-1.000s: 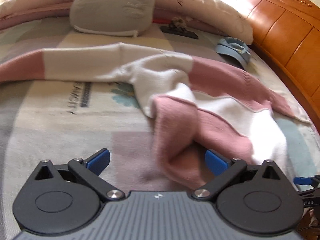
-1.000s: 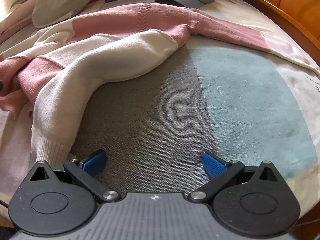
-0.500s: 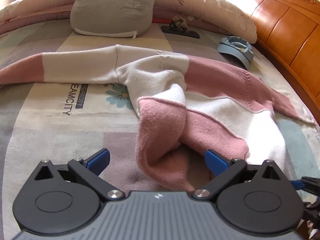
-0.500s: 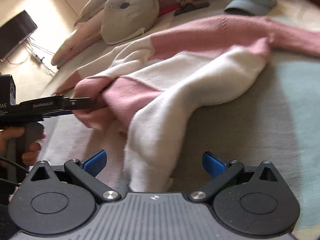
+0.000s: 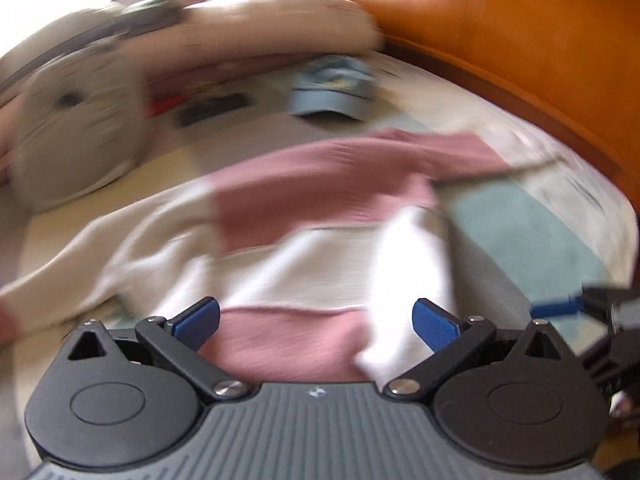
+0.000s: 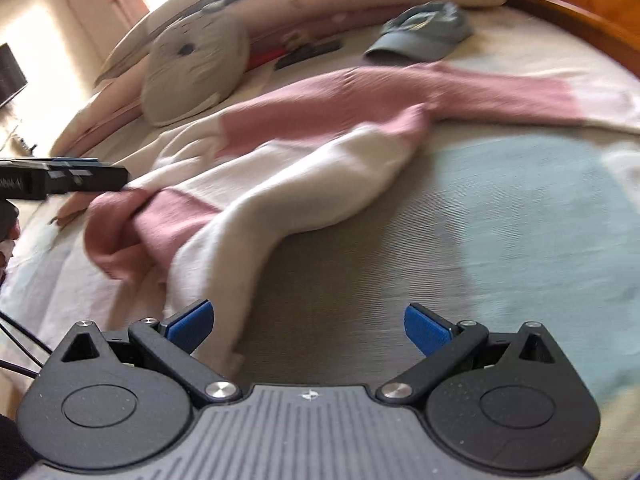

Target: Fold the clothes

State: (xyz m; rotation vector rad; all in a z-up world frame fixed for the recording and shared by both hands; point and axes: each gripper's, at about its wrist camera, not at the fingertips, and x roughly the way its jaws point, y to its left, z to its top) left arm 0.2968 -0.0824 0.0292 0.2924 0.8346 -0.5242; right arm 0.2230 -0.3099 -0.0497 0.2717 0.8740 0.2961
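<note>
A pink and white knit sweater (image 5: 320, 184) lies spread and rumpled on the bed. My left gripper (image 5: 316, 324) is open, and the sweater's pink hem fold lies between its blue pads, ungripped; this view is blurred by motion. From the right wrist the same sweater (image 6: 320, 112) stretches across the bed, its white sleeve (image 6: 224, 248) trailing toward me. My right gripper (image 6: 307, 328) is open, with the sleeve's cuff just beside its left finger. The left gripper (image 6: 80, 178) shows at the left edge, its tip at the pink hem.
A blue cap (image 6: 424, 36) and a grey cat-face cushion (image 6: 196, 68) lie beyond the sweater, with long pillows behind them. A dark flat object (image 6: 308, 54) sits between the two. The orange wooden bed frame (image 5: 520, 40) curves along the right side.
The left wrist view has swung right and moved over the pink hem, blurring. The right gripper shifted, so the white cuff now lies beside its left finger, not between both.
</note>
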